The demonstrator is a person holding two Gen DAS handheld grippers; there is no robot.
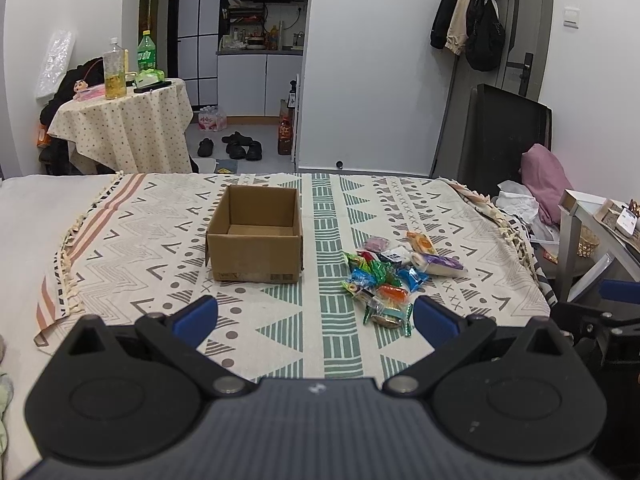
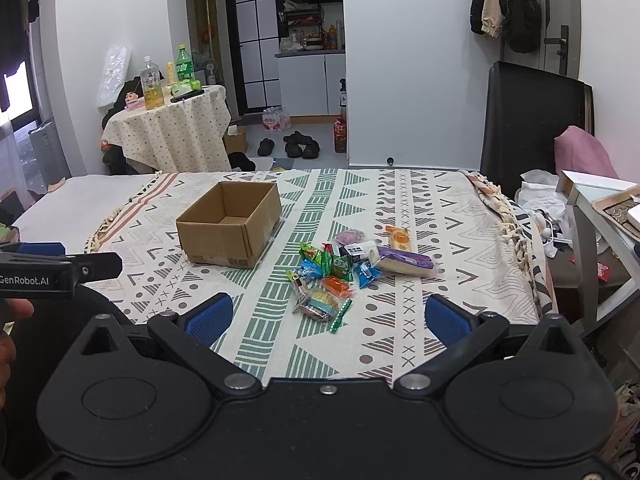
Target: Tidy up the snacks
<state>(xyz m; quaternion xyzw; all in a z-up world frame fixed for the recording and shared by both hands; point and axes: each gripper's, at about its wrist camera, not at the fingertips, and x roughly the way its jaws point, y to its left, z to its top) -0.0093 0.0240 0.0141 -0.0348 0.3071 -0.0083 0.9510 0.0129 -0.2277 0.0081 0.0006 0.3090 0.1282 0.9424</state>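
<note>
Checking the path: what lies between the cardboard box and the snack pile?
Only bare patterned cloth separates the box from the snacks, clearest in the right wrist view.

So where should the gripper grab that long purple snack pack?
Best guess: grip the purple pack across its narrow width, near the middle, coming down from above with the right gripper. It lies flat at the pile's right edge, with bare cloth on its near and far long sides for the fingers.

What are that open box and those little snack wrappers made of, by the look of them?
The box looks like plain corrugated cardboard: matte brown, with folded edges and worn tape on its side. The snack wrappers look like thin plastic or foil film: glossy, crinkled, brightly printed, some clear enough to show the contents.
</note>
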